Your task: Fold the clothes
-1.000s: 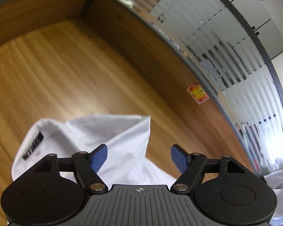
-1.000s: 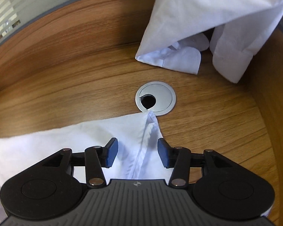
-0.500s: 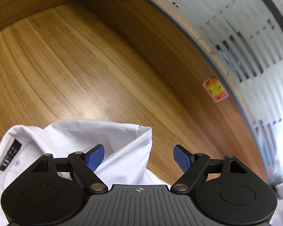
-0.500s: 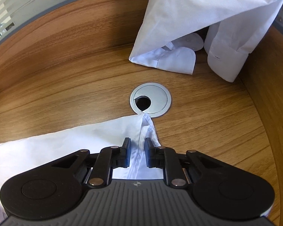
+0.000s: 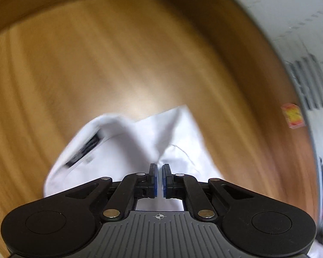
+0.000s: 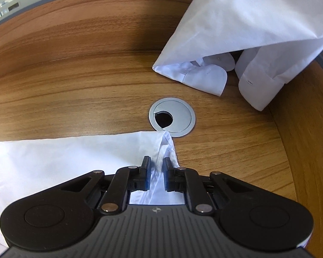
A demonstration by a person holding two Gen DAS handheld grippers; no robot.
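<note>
Two handheld grippers take hold of a white shirt spread on a wooden desk. The left gripper, its jaws just closed, pinches cloth beside the collar, in a motion-blurred view. The right gripper, its jaws also just closed, pinches a bunched corner of the shirt touching the silver cable grommet. Another white shirt hangs over the desk's far right corner.
</note>
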